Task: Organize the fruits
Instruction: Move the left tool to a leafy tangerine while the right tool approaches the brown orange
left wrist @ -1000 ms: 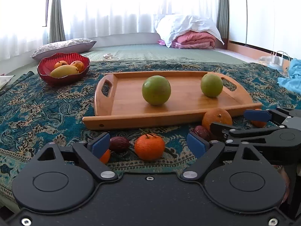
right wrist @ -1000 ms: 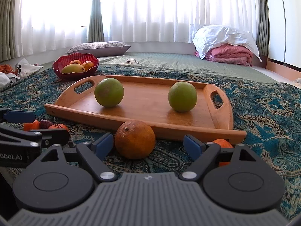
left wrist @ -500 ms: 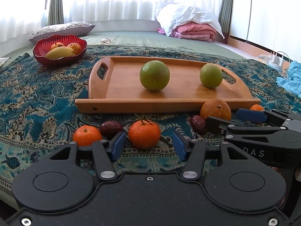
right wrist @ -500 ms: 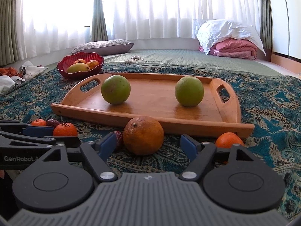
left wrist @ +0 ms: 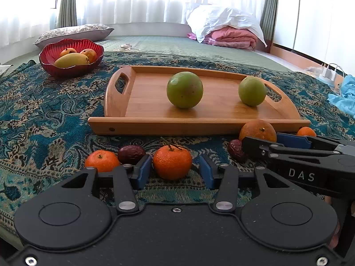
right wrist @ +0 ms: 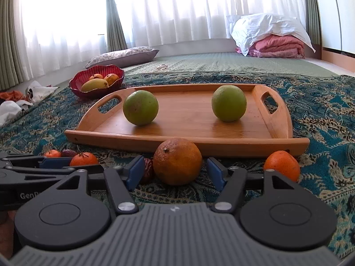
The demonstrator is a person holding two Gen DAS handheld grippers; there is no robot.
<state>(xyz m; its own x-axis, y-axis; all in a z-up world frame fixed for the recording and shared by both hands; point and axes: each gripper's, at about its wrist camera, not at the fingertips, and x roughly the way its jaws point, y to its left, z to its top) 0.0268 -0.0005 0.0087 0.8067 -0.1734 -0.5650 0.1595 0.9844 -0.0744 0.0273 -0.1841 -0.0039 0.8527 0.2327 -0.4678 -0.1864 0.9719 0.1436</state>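
Observation:
A wooden tray (left wrist: 146, 102) (right wrist: 184, 115) on the patterned cloth holds two green fruits (left wrist: 184, 89) (left wrist: 252, 91). In front of it lie a stemmed tangerine (left wrist: 172, 162), a second tangerine (left wrist: 102, 160), two dark dates (left wrist: 131, 154) (left wrist: 236, 149), a large orange (right wrist: 177, 161) and a small tangerine (right wrist: 281, 165). My left gripper (left wrist: 175, 174) is open, its blue pads on either side of the stemmed tangerine. My right gripper (right wrist: 173, 173) is open, its pads on either side of the large orange.
A red bowl (left wrist: 71, 56) with a mango and other fruit stands at the back left. A pillow (left wrist: 73, 32) and folded bedding (left wrist: 226, 31) lie beyond the cloth. Bags and clothes (right wrist: 13, 102) lie at the far left.
Both grippers have moved forward and lower, so the stemmed tangerine now sits between my left pads and the large orange between my right pads. The left jaws have narrowed.

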